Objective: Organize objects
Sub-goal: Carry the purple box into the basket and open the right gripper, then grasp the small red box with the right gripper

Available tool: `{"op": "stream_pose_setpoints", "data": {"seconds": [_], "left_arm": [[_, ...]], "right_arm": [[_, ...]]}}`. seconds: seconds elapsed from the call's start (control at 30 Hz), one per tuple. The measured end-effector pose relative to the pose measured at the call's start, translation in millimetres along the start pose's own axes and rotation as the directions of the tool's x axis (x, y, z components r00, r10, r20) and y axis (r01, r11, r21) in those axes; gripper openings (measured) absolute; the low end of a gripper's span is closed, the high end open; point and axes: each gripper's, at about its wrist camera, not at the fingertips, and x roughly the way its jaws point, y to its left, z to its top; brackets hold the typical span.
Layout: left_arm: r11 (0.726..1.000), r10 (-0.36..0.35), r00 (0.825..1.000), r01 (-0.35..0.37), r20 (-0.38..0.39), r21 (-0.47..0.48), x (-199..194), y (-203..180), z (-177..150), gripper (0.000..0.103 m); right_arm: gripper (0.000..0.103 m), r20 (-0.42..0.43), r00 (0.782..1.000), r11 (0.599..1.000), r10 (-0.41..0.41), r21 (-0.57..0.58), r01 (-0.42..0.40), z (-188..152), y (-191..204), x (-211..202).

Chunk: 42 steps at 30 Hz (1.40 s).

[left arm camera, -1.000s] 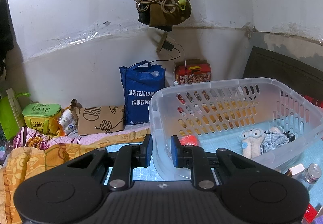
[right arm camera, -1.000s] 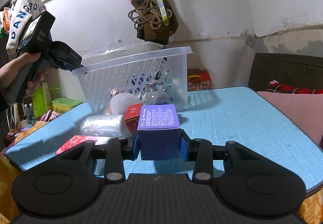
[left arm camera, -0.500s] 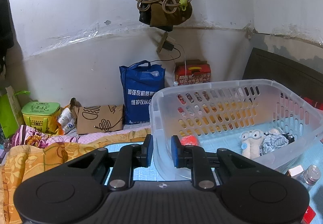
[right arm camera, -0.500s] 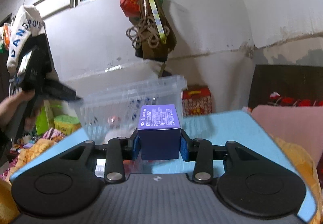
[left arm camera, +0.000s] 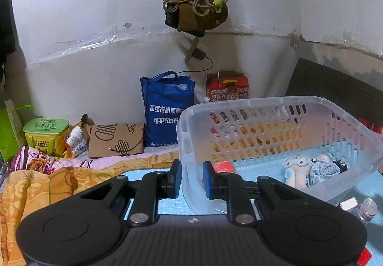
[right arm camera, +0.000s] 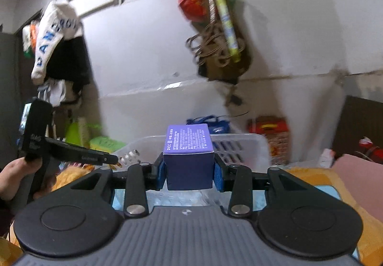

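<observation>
Two grippers at work: my left gripper (left arm camera: 190, 178) pinches the near wall of the clear basket (left arm camera: 275, 108) on the tabletop (left arm camera: 148, 173), apparently steadying it, while my right gripper (right arm camera: 189, 171) clamps the purple box (right arm camera: 189, 158) just short of the basket's rim.

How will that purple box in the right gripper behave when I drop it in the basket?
The purple box looks like thin printed carton: probably light, and it may dent under a hard squeeze. Its flat faces suggest it won't roll, likely landing flat. The right gripper holds it squarely, so slipping seems unlikely.
</observation>
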Motion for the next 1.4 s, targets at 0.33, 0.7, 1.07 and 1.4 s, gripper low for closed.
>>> {"op": "stream_pose_setpoints", "data": {"seconds": [0.33, 0.7, 1.07, 1.4], "left_arm": [[1.0, -0.011, 1.0, 0.011, -0.002, -0.003, -1, 4, -1, 0.023], [1.0, -0.011, 1.0, 0.011, -0.002, -0.002, -1, 3, -2, 0.023], [1.0, -0.01, 1.0, 0.01, 0.0, 0.01, -1, 1, -2, 0.024], [1.0, 0.0, 1.0, 0.0, 0.001, 0.013, -2, 0, -2, 0.023]], "right_arm": [[0.042, -0.153, 0.988, 0.999, -0.028, -0.029, 0.024, 15, 8, 69], [0.103, -0.042, 0.987, 0.987, -0.155, -0.04, 0.153, 18, 2, 64], [0.103, 0.074, 0.972, 0.973, -0.223, 0.084, 0.217, -44, -6, -54], [0.103, 0.015, 0.963, 0.96, -0.27, 0.084, 0.268, -136, 51, -72]]}}
